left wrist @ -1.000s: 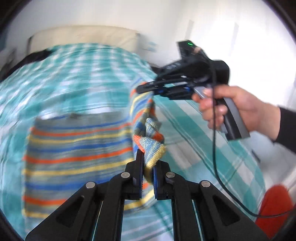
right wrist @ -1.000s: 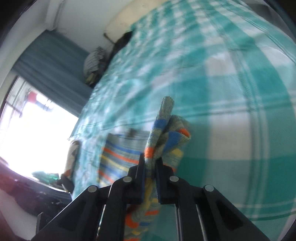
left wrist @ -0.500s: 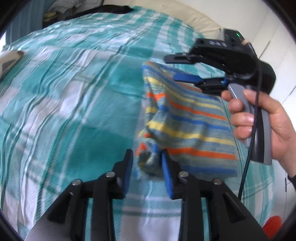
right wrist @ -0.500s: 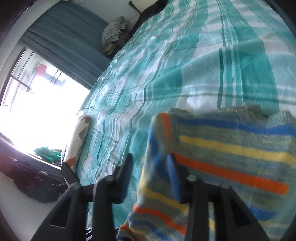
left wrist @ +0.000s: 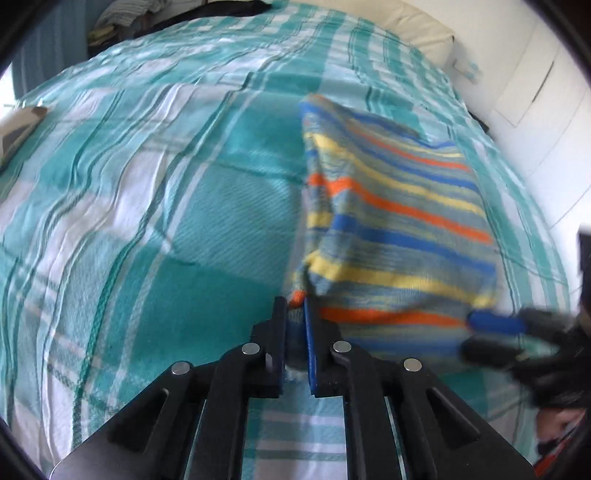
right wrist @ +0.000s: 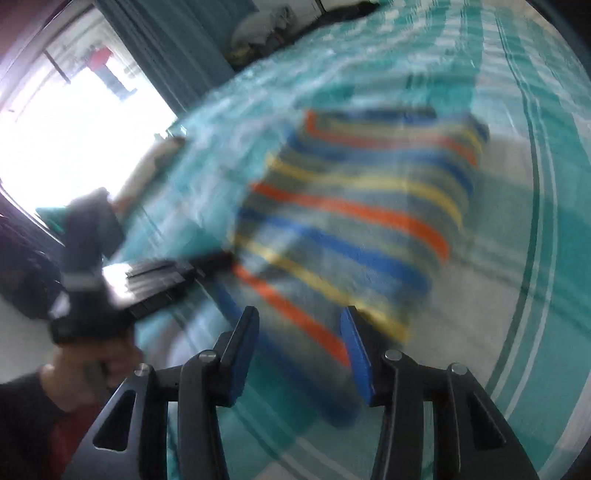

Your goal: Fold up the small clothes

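A small knitted garment [left wrist: 391,221] with blue, orange and yellow stripes lies folded on the teal checked bedspread [left wrist: 155,206]. My left gripper [left wrist: 295,314] is shut on the garment's near left corner, low on the bed. My right gripper [right wrist: 299,325] is open and empty, just before the garment's [right wrist: 354,214] near edge. The right gripper also shows blurred in the left wrist view [left wrist: 491,332], at the garment's near right corner. The left gripper shows in the right wrist view [right wrist: 207,264] at the garment's left edge.
A cream headboard cushion [left wrist: 413,29] and white wall lie beyond the bed. Dark clothes [left wrist: 207,14] are piled at the far end. A bright window [right wrist: 74,122] with a blue curtain [right wrist: 173,40] is to the left. A small patterned item [left wrist: 18,125] lies at the left edge.
The garment has been laid folded onto the bed. My right gripper opened, released it and pulled back to the near edge. My left gripper closed onto the near left corner.
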`<control>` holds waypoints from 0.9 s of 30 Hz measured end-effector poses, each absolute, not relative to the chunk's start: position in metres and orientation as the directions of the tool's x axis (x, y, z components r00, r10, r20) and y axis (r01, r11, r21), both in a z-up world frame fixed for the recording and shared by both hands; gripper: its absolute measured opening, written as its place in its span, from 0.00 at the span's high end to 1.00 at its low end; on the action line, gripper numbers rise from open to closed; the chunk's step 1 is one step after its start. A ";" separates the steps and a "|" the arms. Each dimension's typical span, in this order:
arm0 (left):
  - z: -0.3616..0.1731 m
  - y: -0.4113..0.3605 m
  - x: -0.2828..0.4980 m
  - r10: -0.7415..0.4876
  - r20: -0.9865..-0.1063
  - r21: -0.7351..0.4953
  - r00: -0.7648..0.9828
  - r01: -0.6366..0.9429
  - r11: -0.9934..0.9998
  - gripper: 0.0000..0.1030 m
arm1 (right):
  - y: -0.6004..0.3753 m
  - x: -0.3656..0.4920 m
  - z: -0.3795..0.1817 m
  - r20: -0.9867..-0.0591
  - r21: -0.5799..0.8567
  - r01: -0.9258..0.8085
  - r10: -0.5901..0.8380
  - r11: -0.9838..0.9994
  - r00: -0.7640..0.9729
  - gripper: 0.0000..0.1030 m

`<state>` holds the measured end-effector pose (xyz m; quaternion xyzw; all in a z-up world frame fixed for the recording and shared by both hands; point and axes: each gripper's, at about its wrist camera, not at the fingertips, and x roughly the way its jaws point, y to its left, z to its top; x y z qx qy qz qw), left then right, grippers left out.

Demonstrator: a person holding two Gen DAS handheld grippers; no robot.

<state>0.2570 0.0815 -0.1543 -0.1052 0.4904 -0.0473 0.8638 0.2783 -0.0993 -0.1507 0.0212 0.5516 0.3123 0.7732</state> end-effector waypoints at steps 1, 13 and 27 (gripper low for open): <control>-0.151 0.085 0.254 -0.186 -0.839 -0.227 0.512 -0.019 0.974 0.91 | -0.102 0.270 -0.161 -0.845 0.345 -0.470 0.487 0.812 0.220 0.64; -0.101 0.081 0.302 -0.327 -0.751 -0.292 0.574 0.155 0.944 0.28 | -0.108 0.292 -0.092 -0.751 0.241 -0.491 0.481 0.837 0.452 0.64; -0.122 0.116 0.332 -0.352 -0.765 -0.368 0.540 0.081 0.926 0.17 | -0.169 0.311 -0.110 -0.685 0.429 -0.277 0.509 0.860 0.521 0.26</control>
